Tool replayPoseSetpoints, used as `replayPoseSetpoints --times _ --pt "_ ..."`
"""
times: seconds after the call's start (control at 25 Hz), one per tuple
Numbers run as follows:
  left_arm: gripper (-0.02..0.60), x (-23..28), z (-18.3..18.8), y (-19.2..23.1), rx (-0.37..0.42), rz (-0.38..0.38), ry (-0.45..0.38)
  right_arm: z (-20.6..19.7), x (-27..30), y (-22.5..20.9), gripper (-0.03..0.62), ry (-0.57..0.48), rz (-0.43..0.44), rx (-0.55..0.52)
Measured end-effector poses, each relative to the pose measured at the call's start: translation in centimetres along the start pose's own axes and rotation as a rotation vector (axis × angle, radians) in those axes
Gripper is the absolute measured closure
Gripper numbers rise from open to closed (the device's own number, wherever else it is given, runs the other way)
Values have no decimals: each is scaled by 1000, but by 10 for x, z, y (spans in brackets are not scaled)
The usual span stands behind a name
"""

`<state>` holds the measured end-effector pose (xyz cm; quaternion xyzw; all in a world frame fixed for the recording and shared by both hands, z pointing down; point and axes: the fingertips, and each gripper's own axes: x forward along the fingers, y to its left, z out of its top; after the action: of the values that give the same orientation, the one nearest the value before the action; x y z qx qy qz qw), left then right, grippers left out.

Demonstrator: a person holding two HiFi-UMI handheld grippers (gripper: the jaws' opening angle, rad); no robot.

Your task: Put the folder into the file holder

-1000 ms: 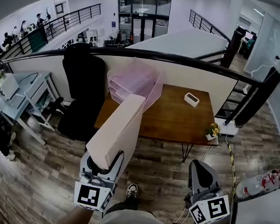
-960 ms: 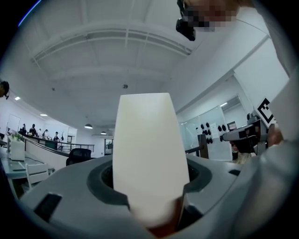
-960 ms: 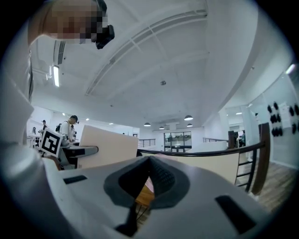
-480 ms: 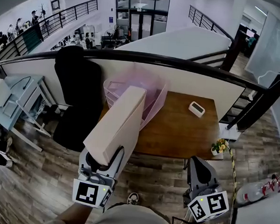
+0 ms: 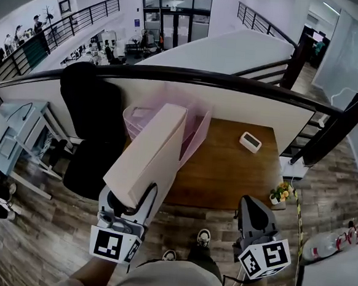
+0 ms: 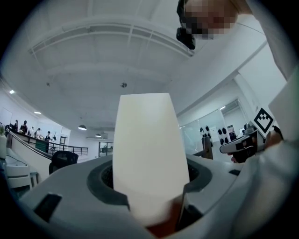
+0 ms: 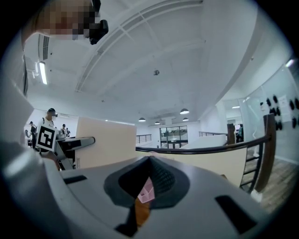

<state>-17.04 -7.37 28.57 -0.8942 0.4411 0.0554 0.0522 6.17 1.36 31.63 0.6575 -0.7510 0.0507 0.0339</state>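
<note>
folder (image 5: 148, 152) overlaps file holder (image 5: 196, 131); chair (image 5: 88, 120) beside table (image 5: 226, 174); box (image 5: 250, 142), plant (image 5: 280, 193) right

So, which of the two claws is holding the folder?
The left claw: it is shut on the cream folder, which sticks up from it, while the right claw holds nothing.

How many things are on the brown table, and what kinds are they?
Pink file holder: 1
Small white box: 1
Pot of yellow flowers: 1
Total: 3
</note>
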Motion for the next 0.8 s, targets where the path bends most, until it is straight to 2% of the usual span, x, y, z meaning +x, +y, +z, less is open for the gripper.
replayPoseSetpoints --times 0.24,0.8 --pt "291 46 -8 -3 20 35 9 -4 38 -41 591 11 34 6" --pt "290 182 -26 -9 38 242 17 26 187 -164 591 16 293 -25"
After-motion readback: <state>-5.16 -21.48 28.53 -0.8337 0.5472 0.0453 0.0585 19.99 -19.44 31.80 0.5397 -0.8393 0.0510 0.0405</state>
